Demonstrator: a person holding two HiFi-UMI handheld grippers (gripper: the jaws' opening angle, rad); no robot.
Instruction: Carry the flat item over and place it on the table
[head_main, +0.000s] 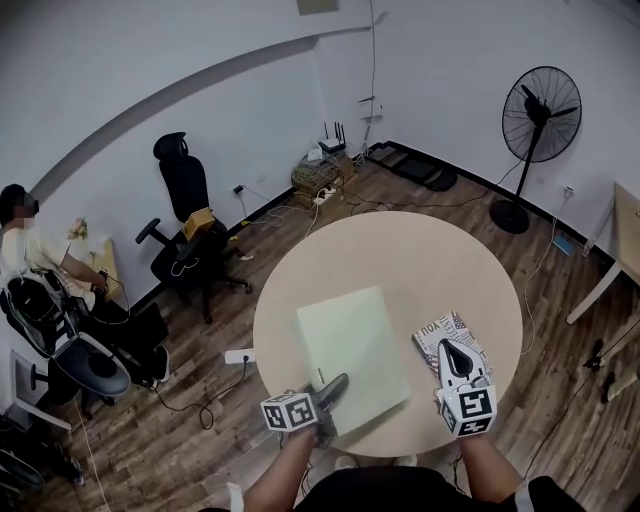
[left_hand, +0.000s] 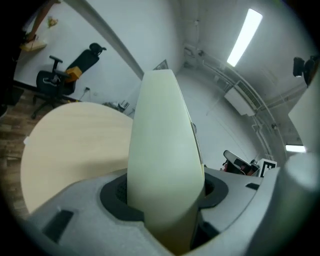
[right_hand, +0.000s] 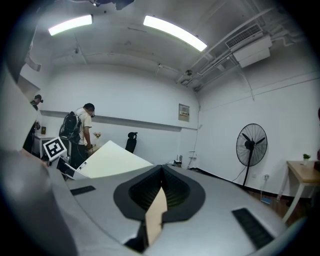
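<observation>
A pale green flat item (head_main: 350, 345) rests over the near part of the round beige table (head_main: 400, 250). My left gripper (head_main: 330, 392) is shut on its near corner. In the left gripper view the item (left_hand: 162, 150) stands on edge between the jaws of the left gripper (left_hand: 165, 200), with the table (left_hand: 70, 135) behind it. From the right gripper view the item (right_hand: 112, 160) looks tilted, one edge raised. My right gripper (head_main: 450, 355) hovers over a patterned book (head_main: 432, 335). The right gripper (right_hand: 160, 172) has its jaw tips together, with a thin tan sliver between the jaws that I cannot identify.
A standing fan (head_main: 540, 115) is beyond the table at the right, next to a small wooden side table (head_main: 630, 230). A black office chair (head_main: 185, 200) and a seated person (head_main: 30, 250) are at the left. Cables and a router (head_main: 330, 150) lie by the far wall.
</observation>
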